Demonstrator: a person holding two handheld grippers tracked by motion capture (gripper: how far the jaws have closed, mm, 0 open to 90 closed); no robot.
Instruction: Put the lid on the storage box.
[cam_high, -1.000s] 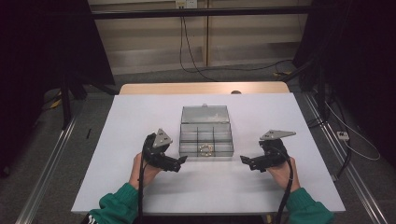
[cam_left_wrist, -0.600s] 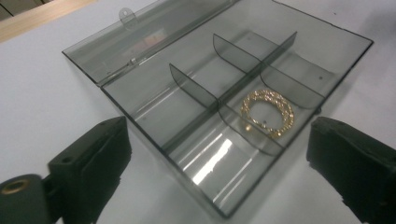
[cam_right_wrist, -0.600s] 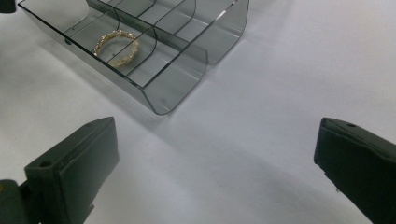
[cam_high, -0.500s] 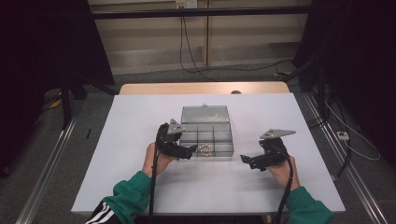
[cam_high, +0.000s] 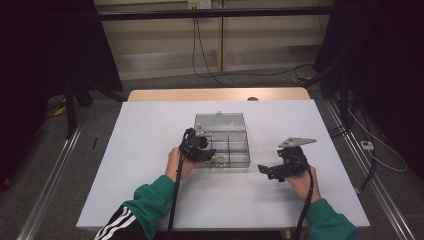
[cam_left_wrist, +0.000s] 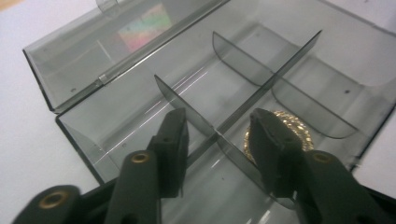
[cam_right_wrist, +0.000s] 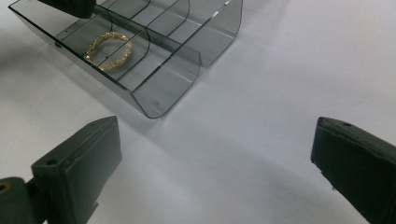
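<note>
A clear grey compartment box (cam_high: 235, 131) stands mid-table with its lid (cam_high: 220, 121) folded back. A gold bracelet (cam_high: 219, 160) lies in a near compartment (cam_right_wrist: 109, 50). My left gripper (cam_high: 207, 152) reaches into the box's near left corner. In the left gripper view its jaws (cam_left_wrist: 218, 116) straddle a thin divider without touching it. They have just been closing, and the bracelet (cam_left_wrist: 299, 130) lies just behind the right jaw. My right gripper (cam_high: 265, 171) rests to the right of the box, and its jaws (cam_right_wrist: 217, 128) stand wide open over bare table.
The white table (cam_high: 150, 130) has free room on all sides of the box. The box's other compartments (cam_left_wrist: 289, 70) hold nothing. Cables trail from both grippers toward the near edge. The floor with rails lies beyond the table's sides.
My left gripper moved from the table left of the box forward and right into the box, and its jaws narrowed. The right gripper stayed put.
</note>
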